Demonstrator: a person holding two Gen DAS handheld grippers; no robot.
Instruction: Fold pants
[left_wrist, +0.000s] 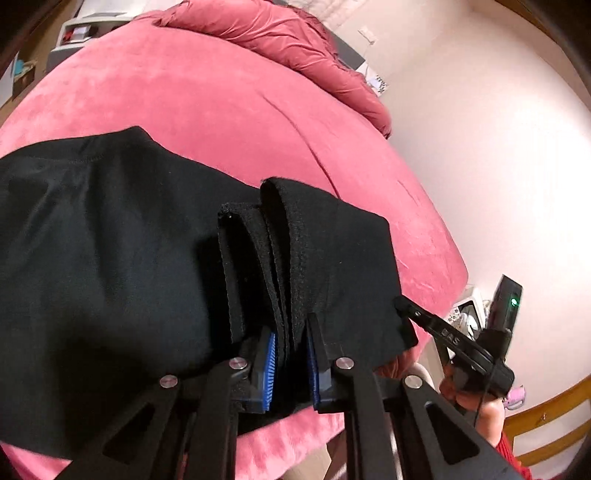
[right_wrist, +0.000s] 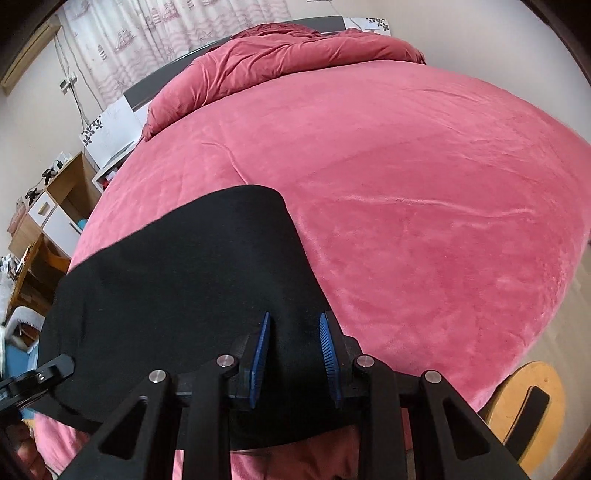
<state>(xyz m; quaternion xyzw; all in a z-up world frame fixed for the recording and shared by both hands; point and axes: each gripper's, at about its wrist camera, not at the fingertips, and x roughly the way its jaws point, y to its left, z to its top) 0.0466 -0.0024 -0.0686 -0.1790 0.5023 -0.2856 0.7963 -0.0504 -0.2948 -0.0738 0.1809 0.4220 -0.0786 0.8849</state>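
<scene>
Black pants (left_wrist: 110, 258) lie on the pink bed (left_wrist: 203, 103) near its front edge. In the left wrist view my left gripper (left_wrist: 291, 350) is shut on bunched layers of the pants' edge (left_wrist: 288, 266), which stand up between the blue pads (left_wrist: 269, 369). The right gripper's body (left_wrist: 461, 343) shows at the right, at the pants' corner. In the right wrist view the pants (right_wrist: 177, 280) spread flat to the left. My right gripper (right_wrist: 293, 354) hovers over their right part with its jaws apart and nothing between the blue pads (right_wrist: 328, 354).
A rumpled red duvet (right_wrist: 288, 55) lies at the bed's head. Wooden drawers and clutter (right_wrist: 48, 210) stand left of the bed. A wooden stool (right_wrist: 532, 406) stands at the bed's front right corner. A wide bare stretch of the pink cover (right_wrist: 424, 203) lies right of the pants.
</scene>
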